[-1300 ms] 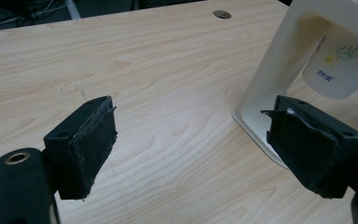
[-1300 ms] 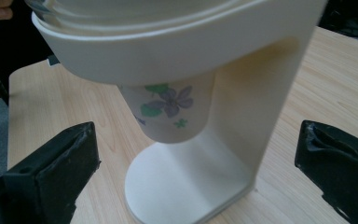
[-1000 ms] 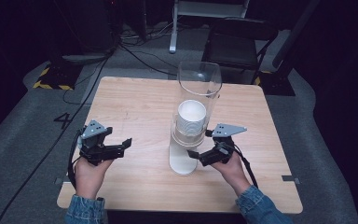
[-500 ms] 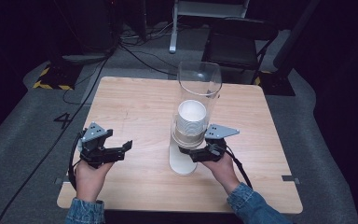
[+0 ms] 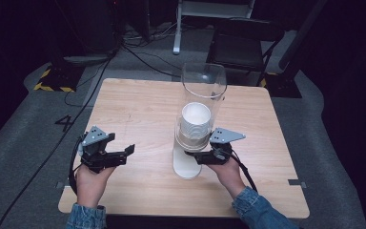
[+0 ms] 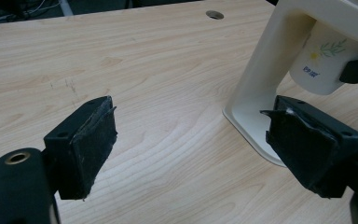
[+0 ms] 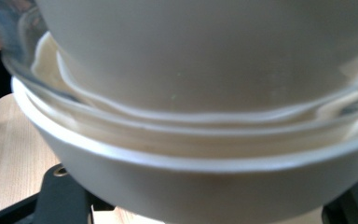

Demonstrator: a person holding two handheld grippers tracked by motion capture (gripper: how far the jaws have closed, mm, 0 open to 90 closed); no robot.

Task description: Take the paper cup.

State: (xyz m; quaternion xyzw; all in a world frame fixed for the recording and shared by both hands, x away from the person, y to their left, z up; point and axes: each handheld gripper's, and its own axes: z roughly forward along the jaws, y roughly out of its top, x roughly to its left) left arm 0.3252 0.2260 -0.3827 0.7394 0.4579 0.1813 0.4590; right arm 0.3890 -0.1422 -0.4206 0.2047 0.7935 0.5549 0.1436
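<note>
A cup dispenser stands mid-table: a clear tube (image 5: pixel 204 86) on a cream stand (image 5: pixel 187 164), with a stack of white paper cups (image 5: pixel 196 119) inside. The lowest cup (image 6: pixel 321 60), printed with a flower, hangs out under the collar. My right gripper (image 5: pixel 195 157) reaches in under the collar from the right, and one of its jaws lies against that cup's side. In the right gripper view the white collar (image 7: pixel 191 186) sits close up, with the right gripper (image 7: pixel 205 205) open, its jaws far apart on either side. My left gripper (image 5: pixel 124 155) (image 6: pixel 191 135) is open and empty, left of the stand (image 6: pixel 265 79).
The wooden table (image 5: pixel 138 109) carries only the dispenser. A cable hole (image 6: pixel 214 15) lies in the tabletop beyond the stand. Past the table's far edge are a dark chair (image 5: pixel 245 43) and floor cables (image 5: pixel 138 52).
My right gripper has moved left, in under the dispenser's collar beside the hanging cup. The left gripper has stayed almost still.
</note>
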